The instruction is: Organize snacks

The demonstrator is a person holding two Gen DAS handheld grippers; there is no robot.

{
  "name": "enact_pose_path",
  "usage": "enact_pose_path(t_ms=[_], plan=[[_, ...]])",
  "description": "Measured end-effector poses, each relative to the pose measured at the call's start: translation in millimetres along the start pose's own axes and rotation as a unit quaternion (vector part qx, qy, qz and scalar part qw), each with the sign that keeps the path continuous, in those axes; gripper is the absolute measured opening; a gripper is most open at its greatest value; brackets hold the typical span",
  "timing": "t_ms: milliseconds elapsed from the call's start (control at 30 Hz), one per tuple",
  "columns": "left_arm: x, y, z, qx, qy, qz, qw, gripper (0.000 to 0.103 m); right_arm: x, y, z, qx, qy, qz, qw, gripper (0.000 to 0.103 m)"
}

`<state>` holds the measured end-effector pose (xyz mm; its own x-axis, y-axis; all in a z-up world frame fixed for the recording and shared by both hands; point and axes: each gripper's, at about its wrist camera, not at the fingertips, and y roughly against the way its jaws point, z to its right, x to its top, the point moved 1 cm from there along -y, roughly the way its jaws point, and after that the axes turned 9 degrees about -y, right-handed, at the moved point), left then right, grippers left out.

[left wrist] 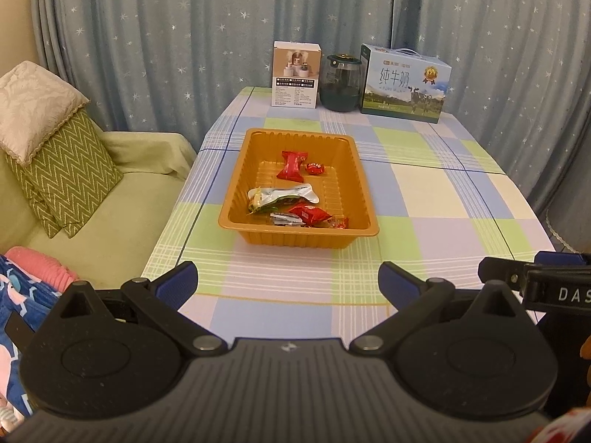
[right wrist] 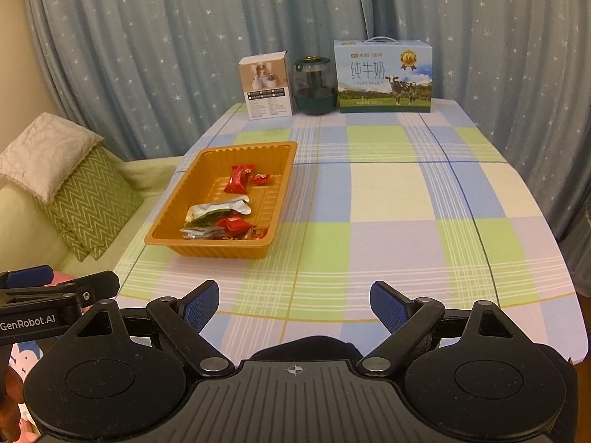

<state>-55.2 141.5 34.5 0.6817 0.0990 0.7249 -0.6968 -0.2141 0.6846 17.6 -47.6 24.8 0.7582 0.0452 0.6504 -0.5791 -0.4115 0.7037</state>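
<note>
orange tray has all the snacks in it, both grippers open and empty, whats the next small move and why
Probably none beyond easing both back: every wrapper in view lies inside the orange tray, no snack shows on the tablecloth, and the left gripper and right gripper hang open, holding nothing.

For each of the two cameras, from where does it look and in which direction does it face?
Left wrist view: sits on the left gripper, held at the table's near edge, facing the orange tray straight ahead; its own open fingers show, and the right gripper at the right edge.
Right wrist view: sits on the right gripper, further right, facing the checked tablecloth; the tray lies to the left, the left gripper at the left edge.
Shared: tray, snacks, milk carton, star curtain.
</note>
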Motion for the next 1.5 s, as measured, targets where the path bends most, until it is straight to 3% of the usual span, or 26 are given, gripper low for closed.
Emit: enact_pose_path(t_ms=[1500], plan=[[0.7, -2.6, 1.8, 0.000, -0.003, 0.003, 1.0000, 0.103, -0.5, -1.8, 3.2, -0.007, 0.005, 0.004, 1.000, 0.088]])
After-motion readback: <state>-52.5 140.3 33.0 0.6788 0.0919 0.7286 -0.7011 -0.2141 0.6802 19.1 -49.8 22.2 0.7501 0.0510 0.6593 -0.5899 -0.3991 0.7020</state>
